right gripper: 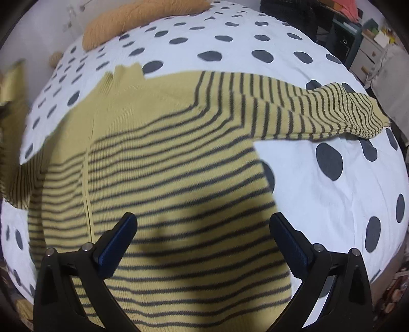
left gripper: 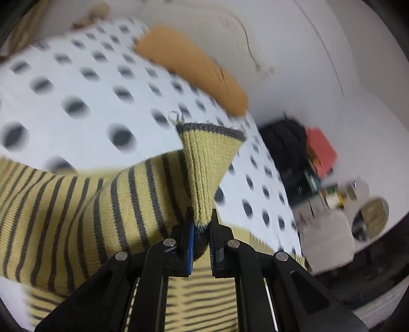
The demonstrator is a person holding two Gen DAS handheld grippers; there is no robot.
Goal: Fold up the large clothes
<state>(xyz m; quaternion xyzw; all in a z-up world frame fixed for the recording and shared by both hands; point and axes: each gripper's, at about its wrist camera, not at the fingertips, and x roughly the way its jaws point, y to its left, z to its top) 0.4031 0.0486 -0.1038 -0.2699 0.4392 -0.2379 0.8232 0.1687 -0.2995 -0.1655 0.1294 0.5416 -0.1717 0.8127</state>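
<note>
Black fingers of the left gripper (left gripper: 200,224) pressed together at the bottom centre of the left wrist view, pinching the ribbed cuff (left gripper: 204,163) of a sweater sleeve. Cuff standing up out of the fingers, plain yellow with a grey band along its top edge. Striped sleeve (left gripper: 89,201) trailing away to the left of the gripper, lifted off the bedspread (left gripper: 84,84). More striped fabric lying flat directly beneath the gripper. White bedspread with dark dots behind, blurred. Orange pillow (left gripper: 194,66) at the far edge of the bed, against a pale wall. Dark clutter and a red box (left gripper: 320,150) off to the right, too blurred to name further.

Right gripper (right gripper: 203,240) spread wide in the right wrist view, blue pads facing each other, nothing between them. Yellow sweater (right gripper: 163,178) with grey stripes spread flat on the dotted bedspread (right gripper: 332,178), directly below and ahead of the open fingers. Whether the fingertips touch the fabric: cannot tell. Plain yellow collar (right gripper: 127,72) at the far end, pointing away from the gripper. One sleeve (right gripper: 319,112) stretched out to the right across the bedspread, well apart from the gripper. Other sleeve running off the left edge of the picture. Orange pillow (right gripper: 133,20) at the top, beyond the collar. Drawers (right gripper: 368,55) at the upper right, beside the bed.
</note>
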